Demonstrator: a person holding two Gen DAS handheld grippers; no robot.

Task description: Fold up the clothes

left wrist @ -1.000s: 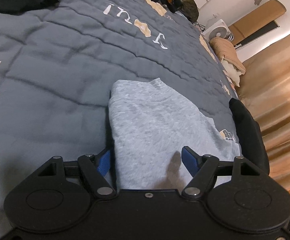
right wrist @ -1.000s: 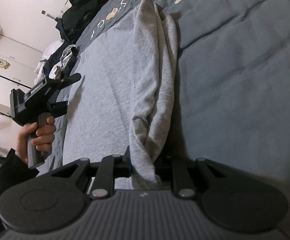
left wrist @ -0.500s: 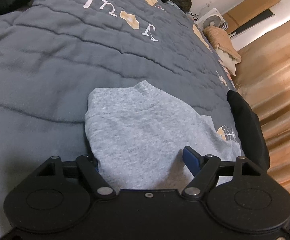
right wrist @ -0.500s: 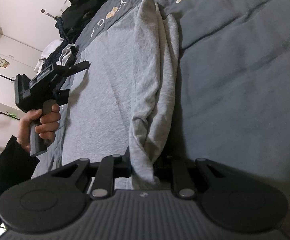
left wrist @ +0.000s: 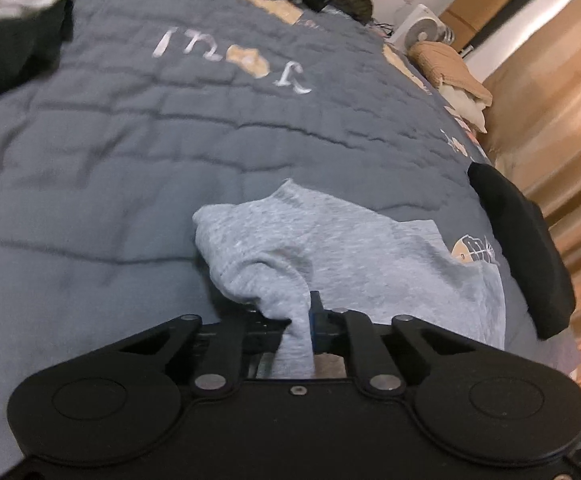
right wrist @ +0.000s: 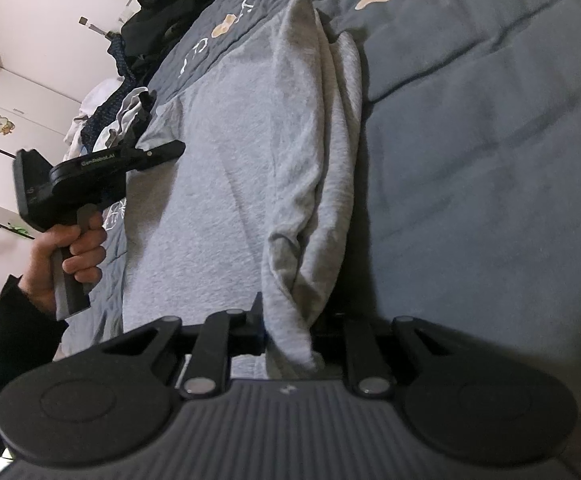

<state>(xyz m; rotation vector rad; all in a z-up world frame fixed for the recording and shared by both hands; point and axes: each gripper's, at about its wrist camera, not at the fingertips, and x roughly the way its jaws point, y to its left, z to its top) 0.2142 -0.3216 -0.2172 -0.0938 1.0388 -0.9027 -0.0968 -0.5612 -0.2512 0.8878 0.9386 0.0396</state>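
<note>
A grey sweatshirt (right wrist: 242, 184) lies spread on a bed covered by a dark blue-grey quilt (left wrist: 90, 152), with one long side already doubled over into a thick ridge. The left tool (left wrist: 308, 320) has just been closing, and its jaws now pinch a bunched corner of the grey cloth, which rises in a small peak toward them. The right tool (right wrist: 290, 332) is clamped on the near end of the doubled ridge, the fabric hanging down between its jaws. In the right wrist view the person's left hand (right wrist: 70, 252) grips its handle beside the far edge of the garment. The step in hand looks like taking hold of both ends before the next fold. The next move probably calls for lifting both held points together and carrying them across the garment evenly, so the layers do not slip or bunch. A black garment (left wrist: 522, 248) lies just beside the sweatshirt at the bed's edge.
</note>
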